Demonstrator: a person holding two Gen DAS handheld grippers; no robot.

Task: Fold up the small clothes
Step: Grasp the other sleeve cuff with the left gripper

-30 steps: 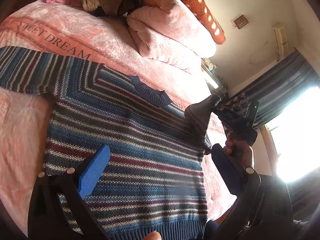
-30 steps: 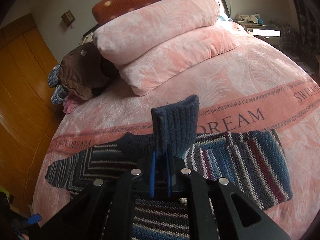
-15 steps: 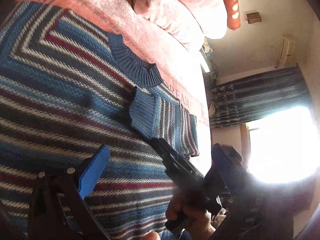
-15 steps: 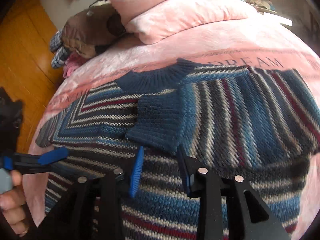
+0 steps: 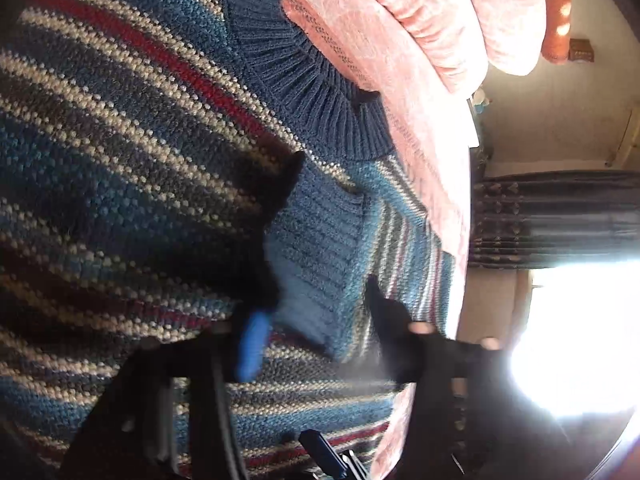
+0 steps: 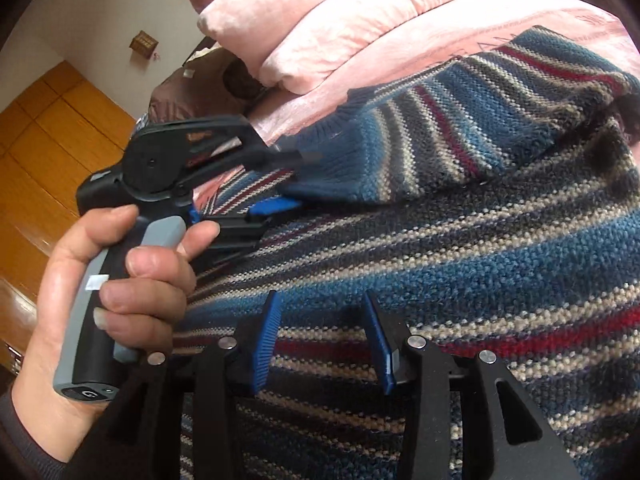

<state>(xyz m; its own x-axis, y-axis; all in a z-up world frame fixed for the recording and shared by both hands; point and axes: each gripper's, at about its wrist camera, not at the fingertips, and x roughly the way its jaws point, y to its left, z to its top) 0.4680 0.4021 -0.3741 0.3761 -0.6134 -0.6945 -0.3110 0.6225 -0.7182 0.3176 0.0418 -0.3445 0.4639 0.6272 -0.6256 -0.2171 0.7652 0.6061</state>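
Note:
A blue, white and red striped knit sweater (image 5: 120, 160) (image 6: 480, 260) lies flat on the pink bedspread (image 5: 420, 120), its ribbed collar (image 5: 312, 92) toward the pillows. The right sleeve is folded across the chest, and its blue ribbed cuff (image 5: 316, 264) (image 6: 340, 168) points inward. My left gripper (image 5: 316, 312) (image 6: 296, 180), held by a hand (image 6: 132, 280), has its fingers on either side of that cuff, pinching it. My right gripper (image 6: 324, 336) hovers open just above the sweater's body with nothing between its pads.
Folded pink quilts (image 6: 340, 20) and a brown heap of clothes (image 6: 192, 92) sit at the head of the bed. A wooden wardrobe (image 6: 48, 140) is beyond on the left. A dark curtain (image 5: 552, 216) and a bright window (image 5: 580, 340) lie past the bed's edge.
The right gripper laid the sleeve across the chest, let go and drew back. The left gripper moved in over the sweater and narrowed its jaws onto the cuff.

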